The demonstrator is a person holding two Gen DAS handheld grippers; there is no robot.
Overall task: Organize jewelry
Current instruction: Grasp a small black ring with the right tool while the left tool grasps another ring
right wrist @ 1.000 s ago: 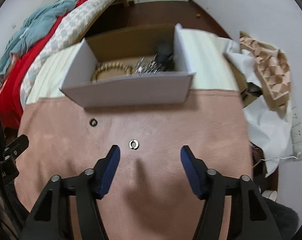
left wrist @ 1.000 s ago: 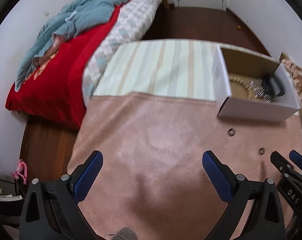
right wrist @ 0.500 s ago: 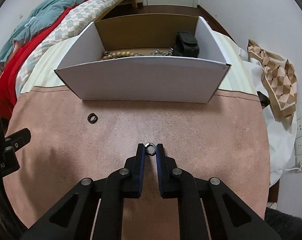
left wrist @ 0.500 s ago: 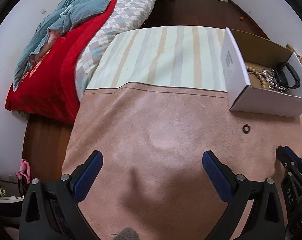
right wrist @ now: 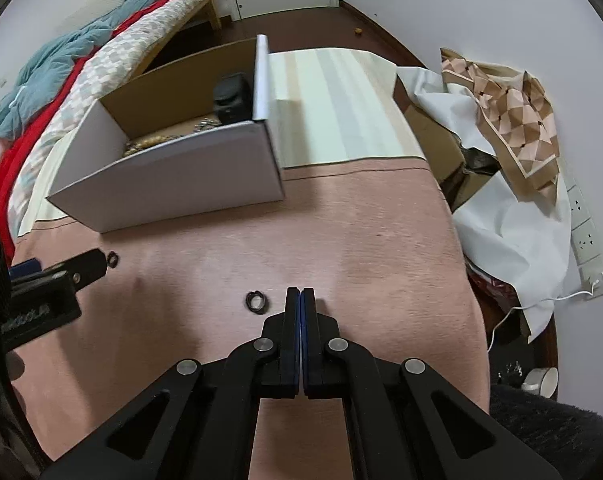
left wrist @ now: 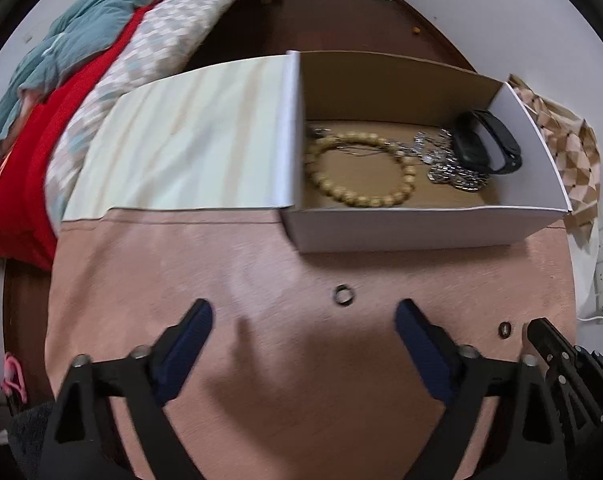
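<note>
Two small dark rings lie on the pink cloth. One ring [left wrist: 344,294] lies just ahead of my open, empty left gripper [left wrist: 303,322]; it also shows beside the left fingertip in the right wrist view [right wrist: 112,259]. The other ring [right wrist: 256,302] lies on the cloth just left of my right gripper [right wrist: 301,294], which is shut with nothing between its pads; it shows in the left wrist view [left wrist: 504,329] too. The white cardboard box [left wrist: 421,228] holds a wooden bead bracelet [left wrist: 361,168], a silver chain [left wrist: 445,160] and a black band [left wrist: 487,142].
The box [right wrist: 173,188] stands at the back of the pink cloth on a striped cloth [right wrist: 333,104]. A bed with red and teal bedding [left wrist: 61,80] is at the left. Crumpled paper and patterned cloth [right wrist: 513,120] lie at the right, by a power strip [right wrist: 585,232].
My right gripper shut around the ring, then came away shut without it; the ring now lies beside its fingers. My left gripper moved right toward the other ring and the box.
</note>
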